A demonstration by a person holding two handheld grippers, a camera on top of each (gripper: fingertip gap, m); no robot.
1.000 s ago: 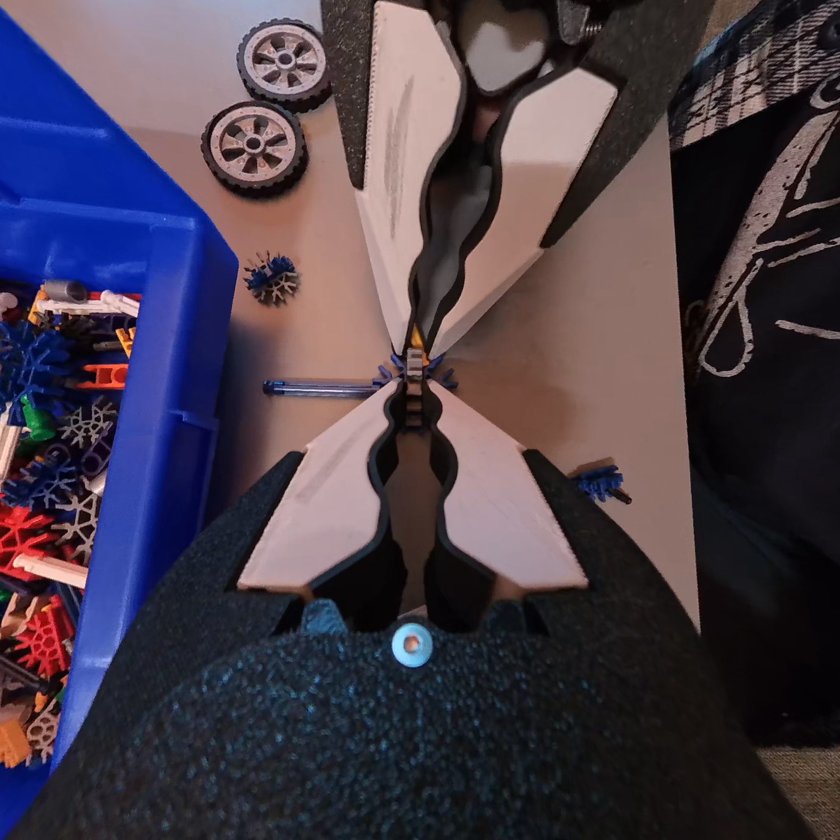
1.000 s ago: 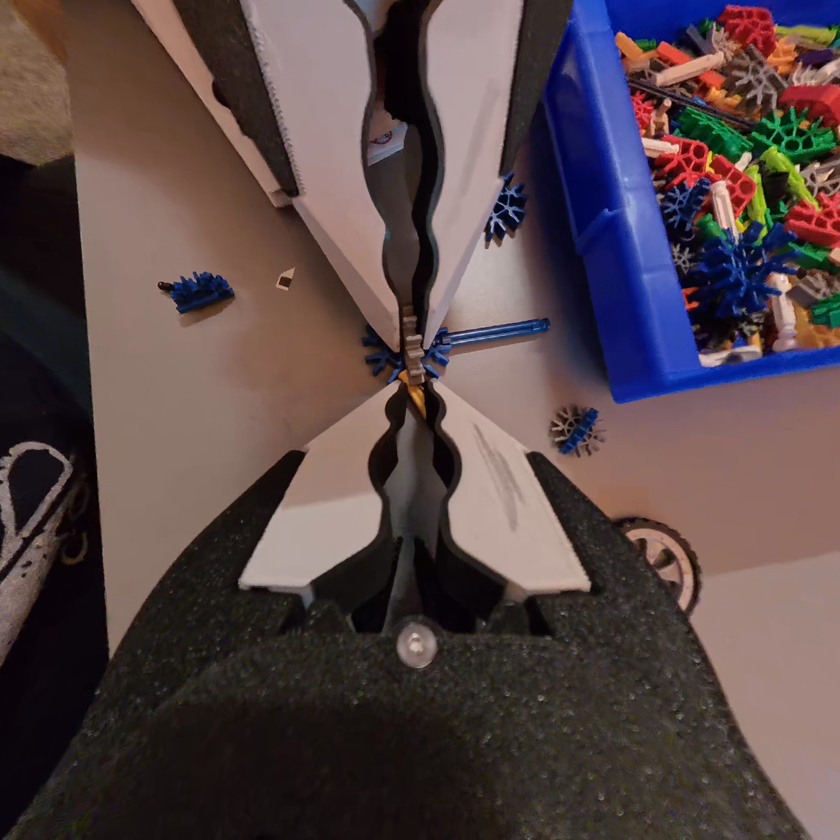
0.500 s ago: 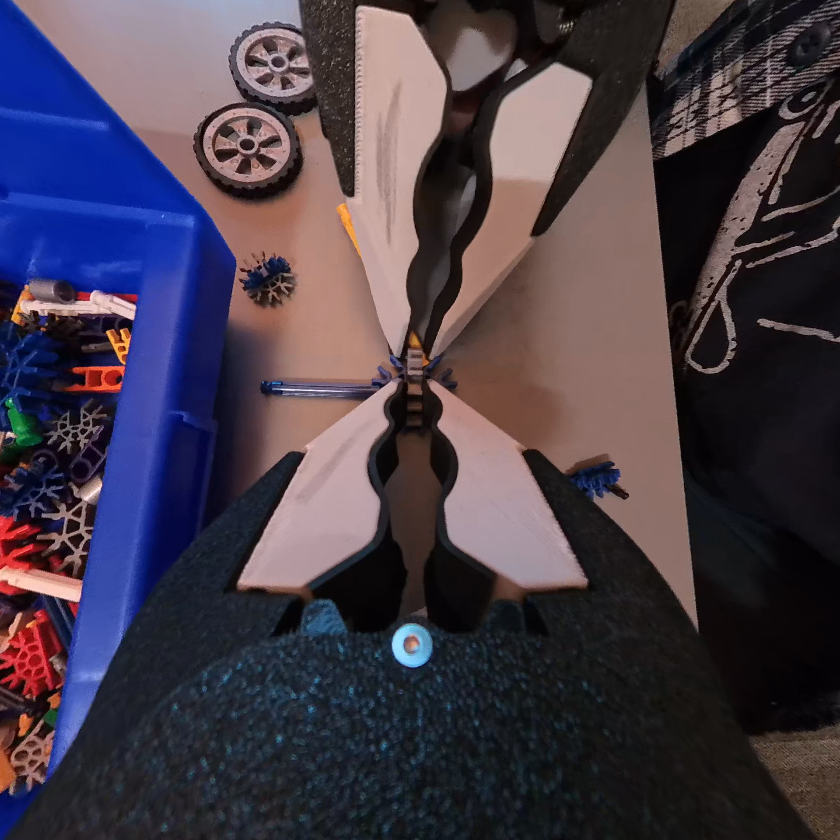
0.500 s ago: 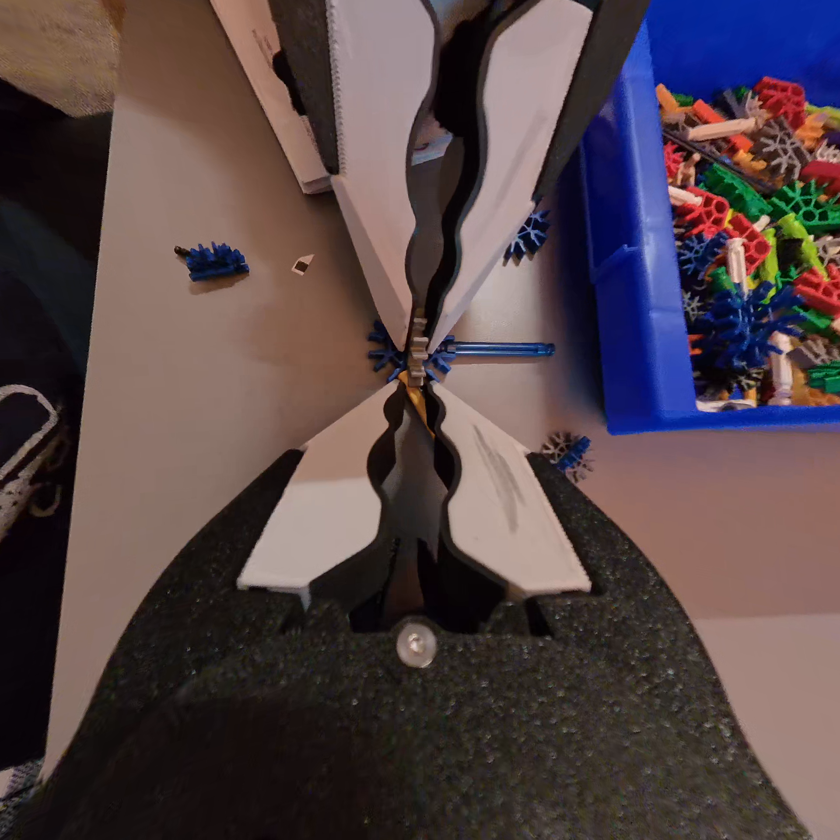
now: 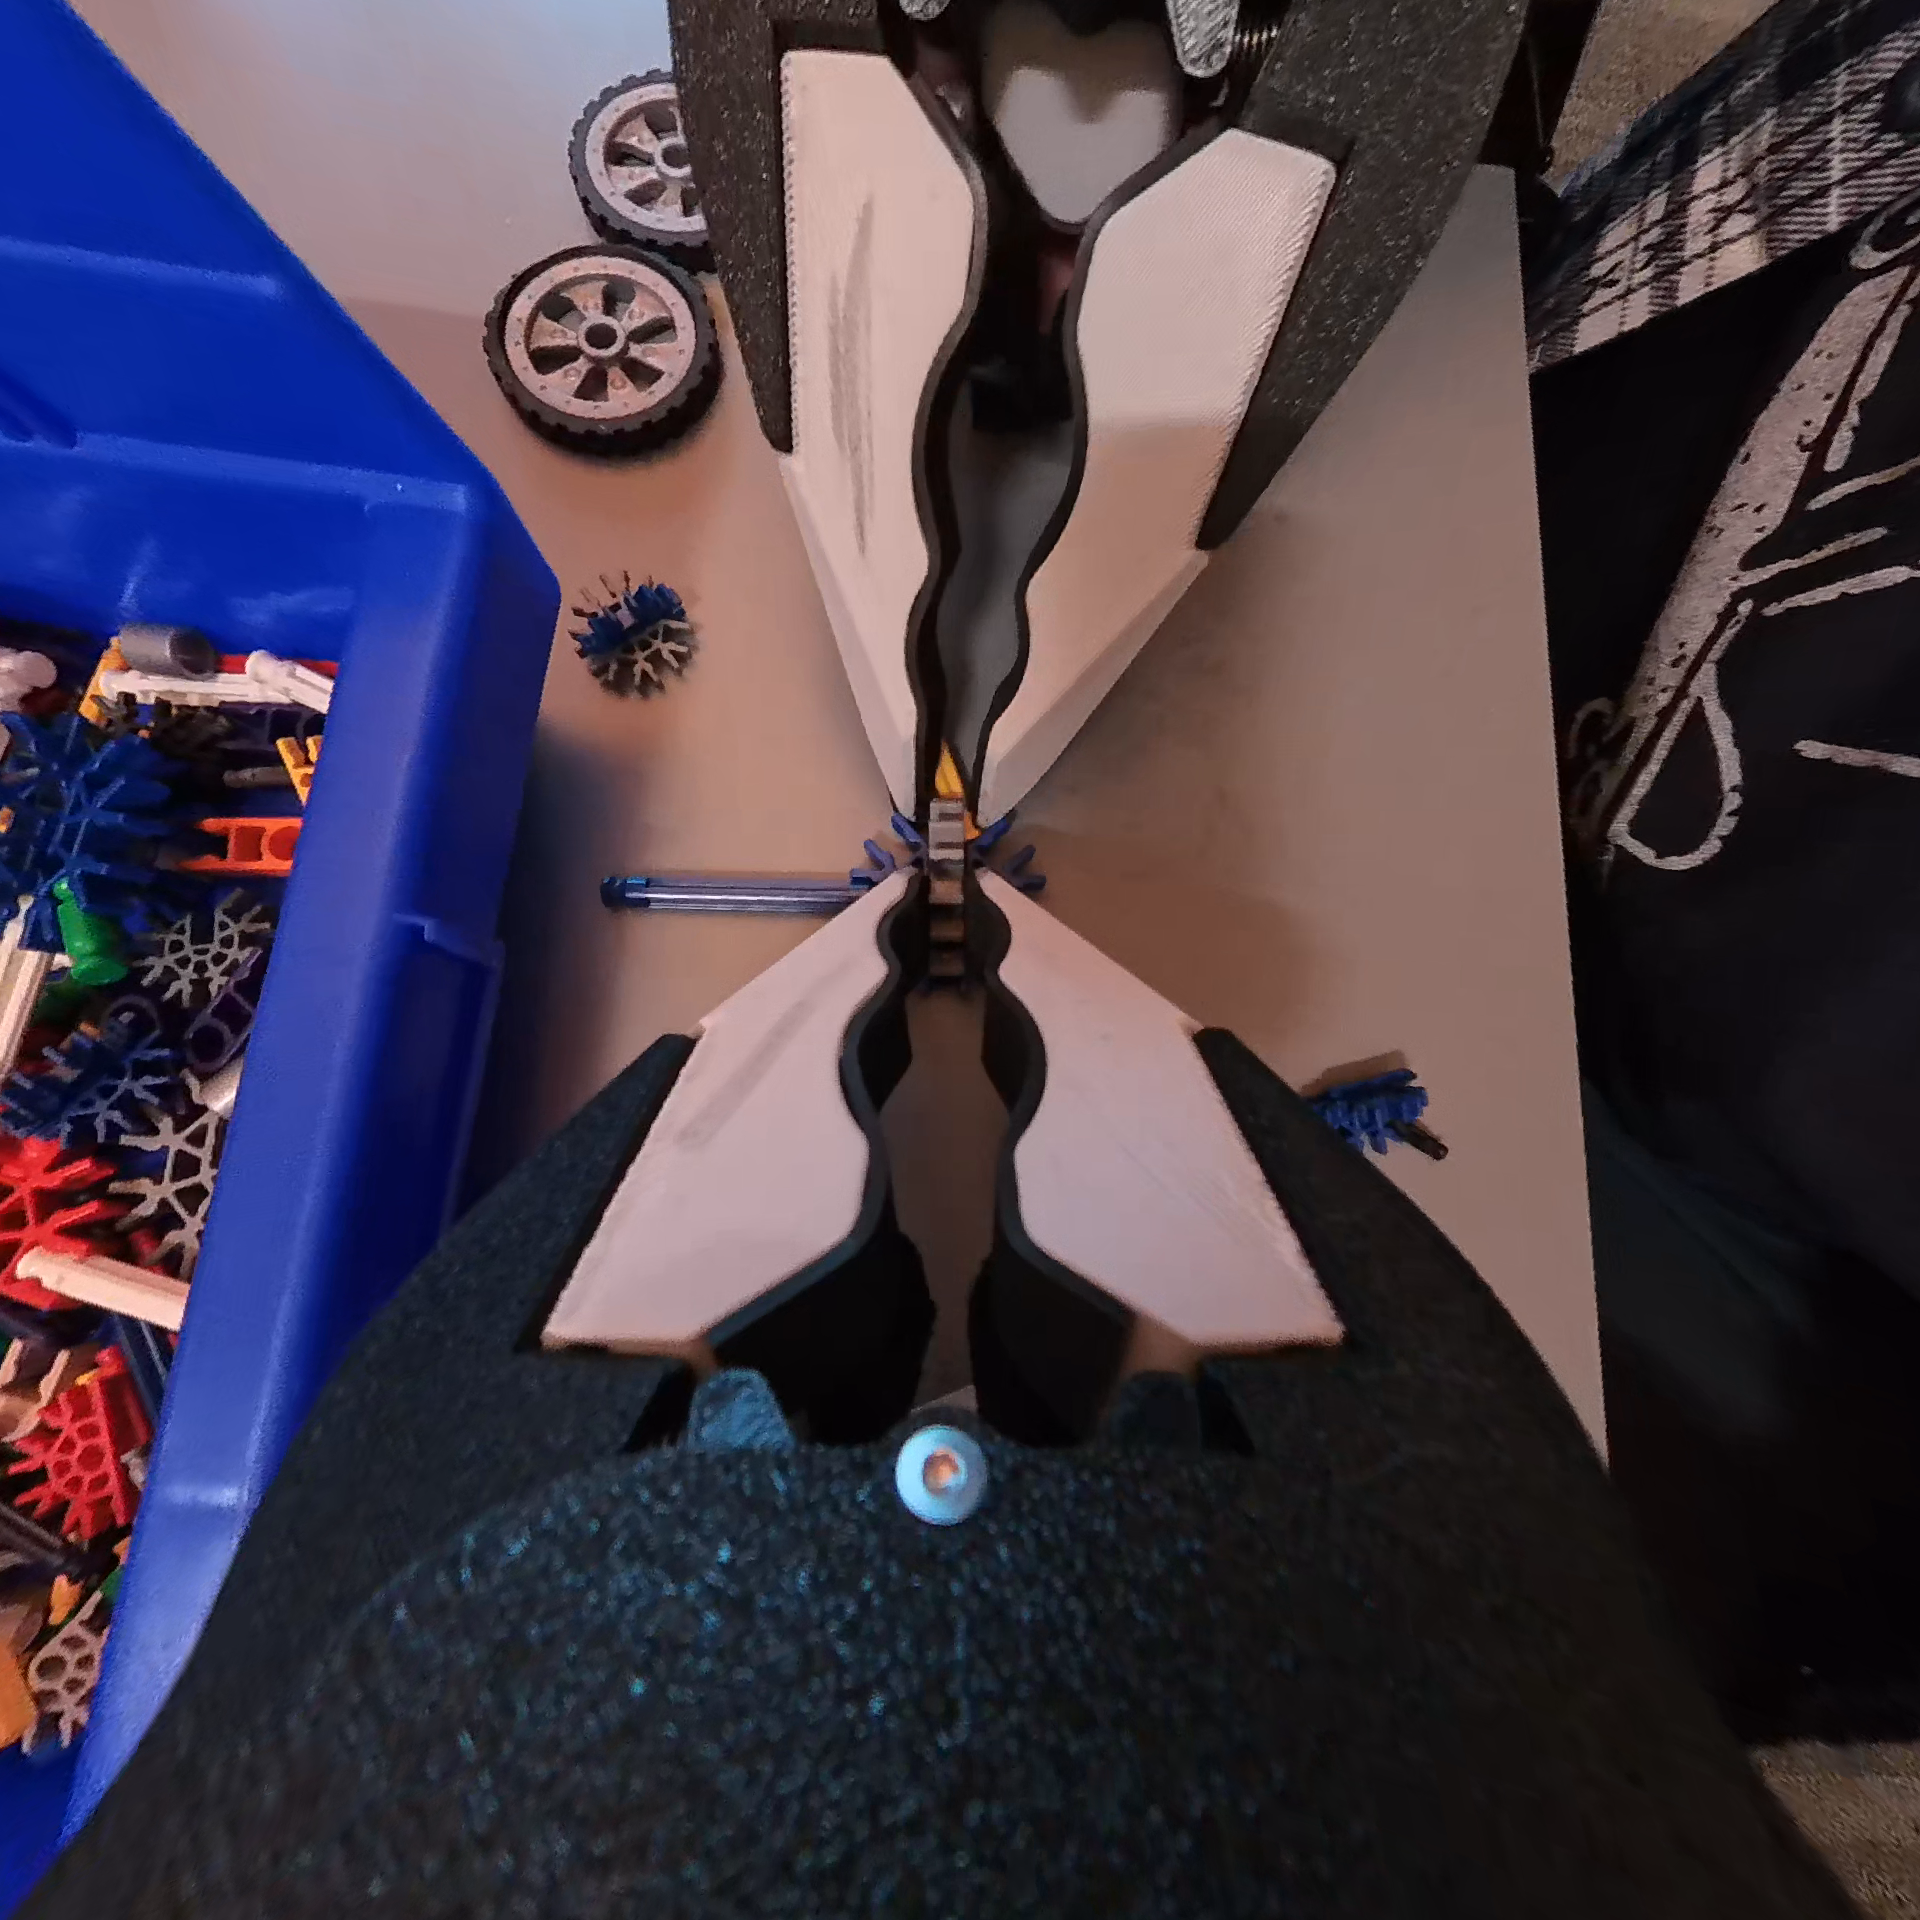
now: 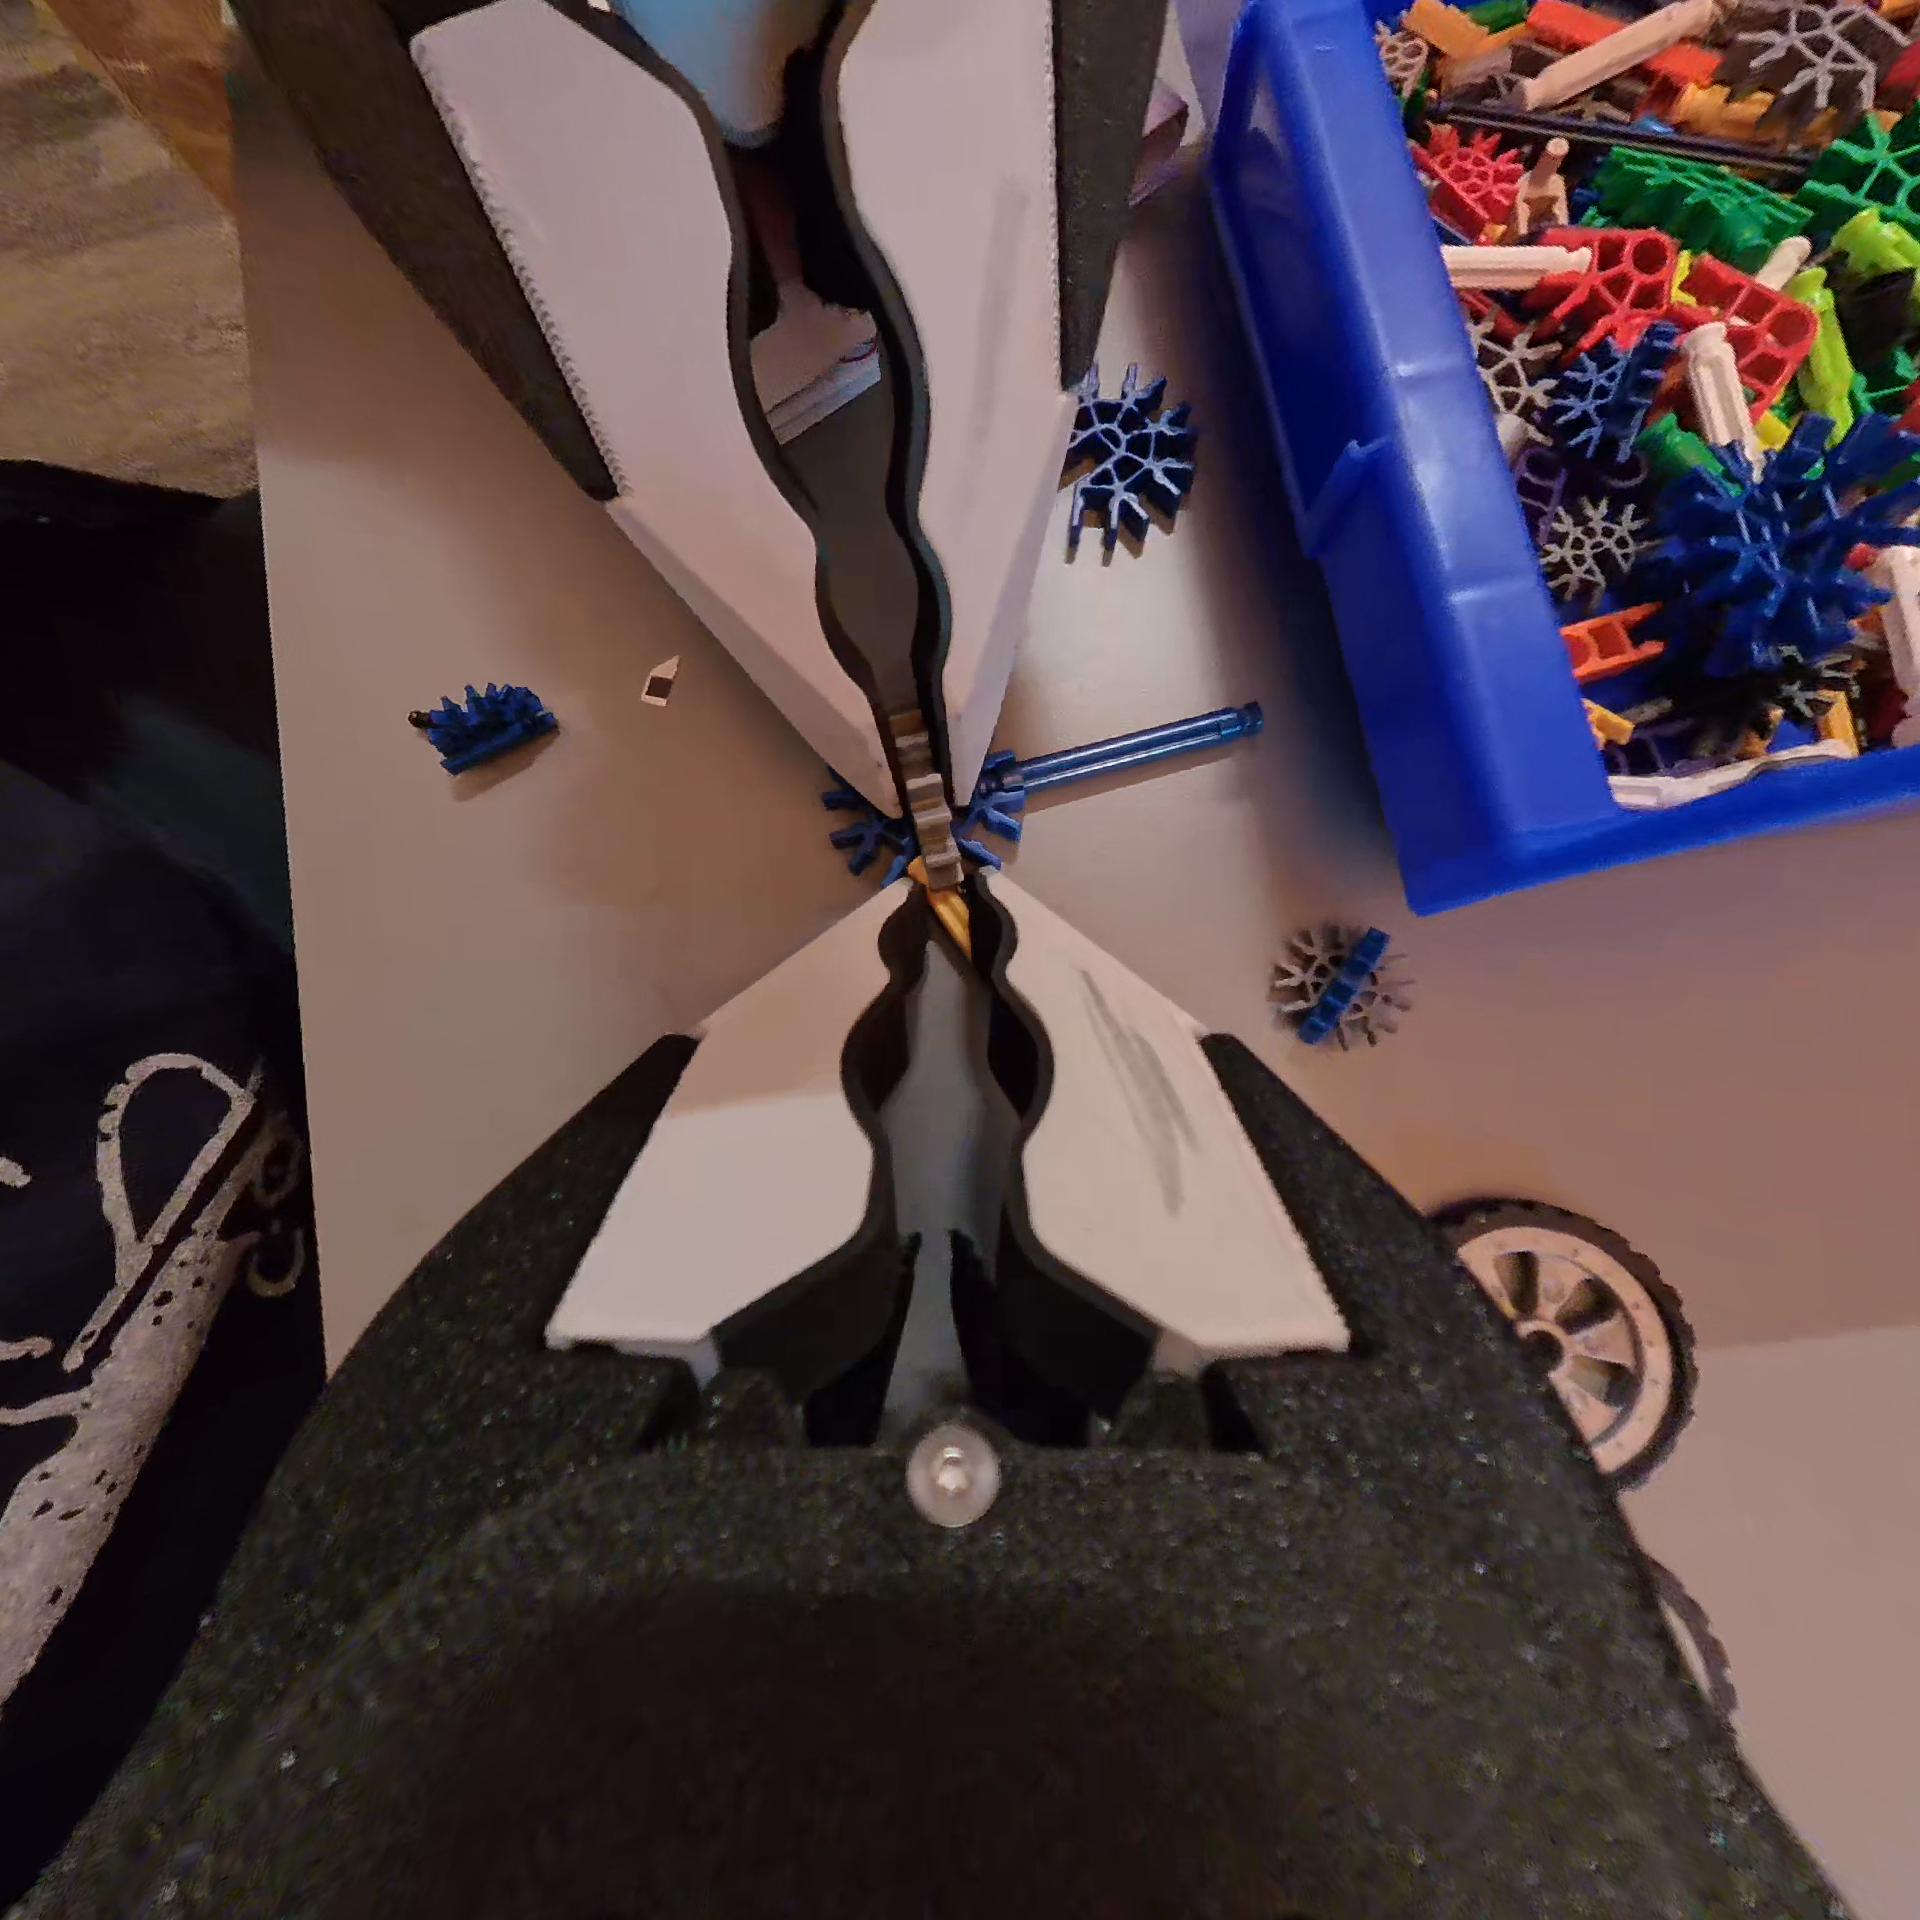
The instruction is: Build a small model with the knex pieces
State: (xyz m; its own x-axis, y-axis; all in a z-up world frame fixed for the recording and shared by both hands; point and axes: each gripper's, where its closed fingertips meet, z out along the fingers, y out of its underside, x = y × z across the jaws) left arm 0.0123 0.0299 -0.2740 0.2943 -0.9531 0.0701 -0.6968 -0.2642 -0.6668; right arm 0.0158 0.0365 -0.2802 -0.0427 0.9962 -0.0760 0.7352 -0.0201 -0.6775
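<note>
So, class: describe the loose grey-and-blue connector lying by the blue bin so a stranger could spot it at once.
Start at the blue bin full of coloured pieces and go to its near corner. On the bare table just beyond that corner, towards the toy wheel, lies the small grey-and-blue connector. Unlike the flat all-blue connector beside the bin's long wall, it is two snowflake pieces interlocked, grey and blue.

1. We see a small assembly: a grey toothed connector [image 5: 943, 847] edge-on, slotted into a blue snowflake connector [image 6: 871, 831], pinched from both ends.
2. A blue rod [image 5: 727, 891] juts sideways toward the bin.
3. A yellow piece [image 6: 951, 914] (mostly hidden) sits in it.
</note>
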